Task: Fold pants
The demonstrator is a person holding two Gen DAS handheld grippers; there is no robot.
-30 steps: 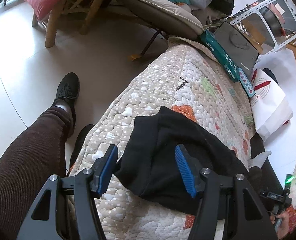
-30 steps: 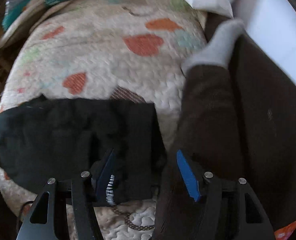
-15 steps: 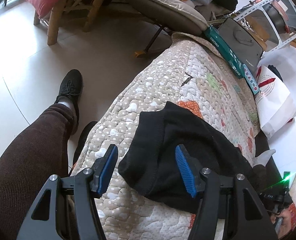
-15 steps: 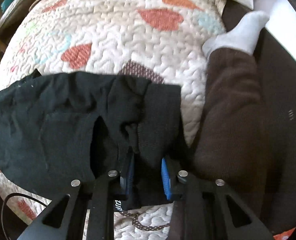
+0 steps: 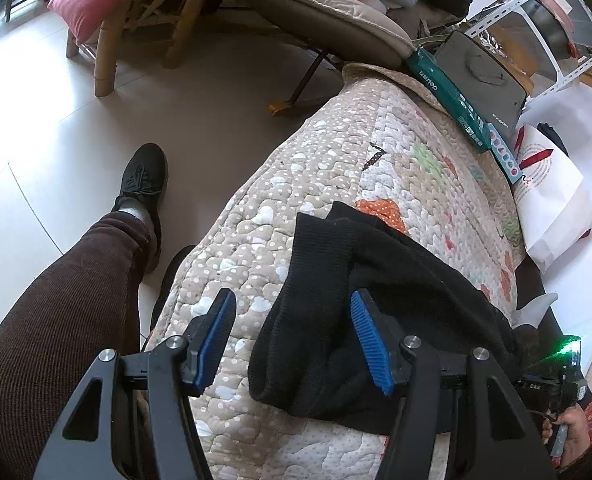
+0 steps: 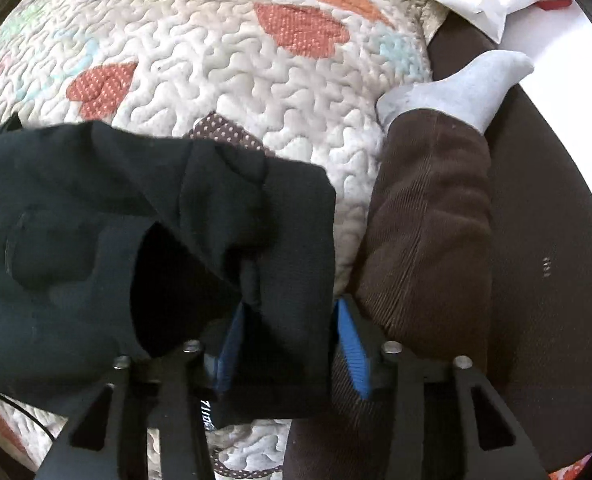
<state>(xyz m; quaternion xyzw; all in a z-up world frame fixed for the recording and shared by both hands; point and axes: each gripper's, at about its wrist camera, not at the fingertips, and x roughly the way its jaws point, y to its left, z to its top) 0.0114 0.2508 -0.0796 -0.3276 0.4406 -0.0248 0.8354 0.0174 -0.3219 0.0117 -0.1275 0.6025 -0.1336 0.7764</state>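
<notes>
The black pants (image 5: 379, 312) lie bunched on a quilted heart-pattern cover (image 5: 335, 168), filling the lower left of the right wrist view (image 6: 96, 240).

Right gripper (image 6: 292, 344): its jaws have just been opening. A folded edge of the pants sits between the blue pads (image 6: 351, 356), which stand apart and do not visibly press the cloth.

Left gripper (image 5: 292, 340): jaws spread and empty, hovering over the cover, with the rolled end of the pants below the gap toward the right pad.

At 3 o'clock of the pants in the right wrist view, a leg in brown corduroy (image 6: 427, 216) with a grey sock (image 6: 467, 76). At 9 o'clock in the left wrist view, the other leg (image 5: 56, 312) and a black shoe (image 5: 144, 176) on the floor.
</notes>
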